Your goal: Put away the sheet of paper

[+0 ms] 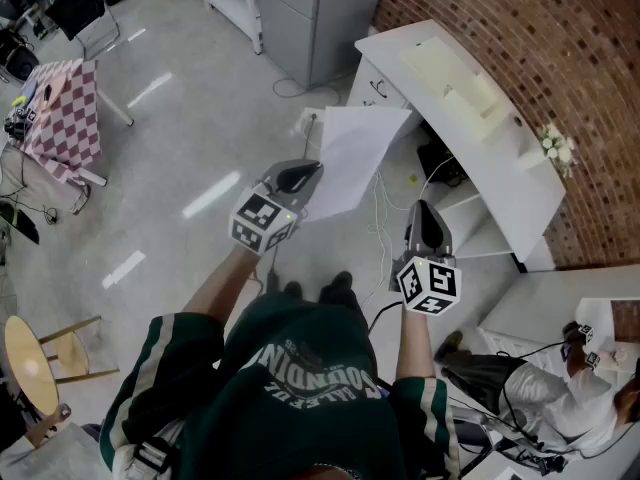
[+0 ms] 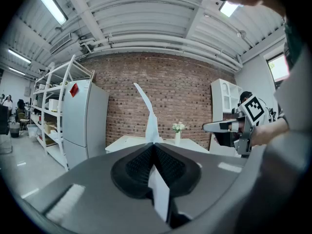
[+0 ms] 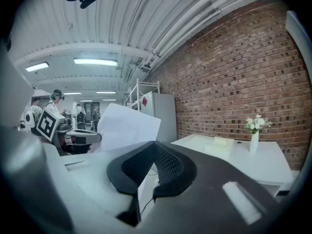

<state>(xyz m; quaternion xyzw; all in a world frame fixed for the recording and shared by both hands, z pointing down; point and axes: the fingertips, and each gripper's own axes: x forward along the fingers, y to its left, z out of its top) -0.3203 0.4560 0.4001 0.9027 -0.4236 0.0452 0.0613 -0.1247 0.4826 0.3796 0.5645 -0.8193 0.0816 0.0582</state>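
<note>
A white sheet of paper [image 1: 352, 156] hangs in the air above the floor, held by one corner in my left gripper [image 1: 303, 176], which is shut on it. In the left gripper view the sheet [image 2: 149, 117] stands edge-on, rising from between the closed pads of the left gripper [image 2: 155, 146]. My right gripper [image 1: 421, 209] is level beside it to the right, apart from the paper, its jaws shut with nothing between them. In the right gripper view, past the right gripper [image 3: 155, 143], the sheet [image 3: 126, 128] shows broadside at the left.
A white desk [image 1: 470, 118] stands ahead against the brick wall, with a flower vase [image 1: 555, 146] and flat pale blocks on it. A grey cabinet [image 1: 310, 18] is at the back. A checkered table [image 1: 65, 108] and a wooden chair [image 1: 30, 363] stand left. A seated person [image 1: 560, 388] is lower right.
</note>
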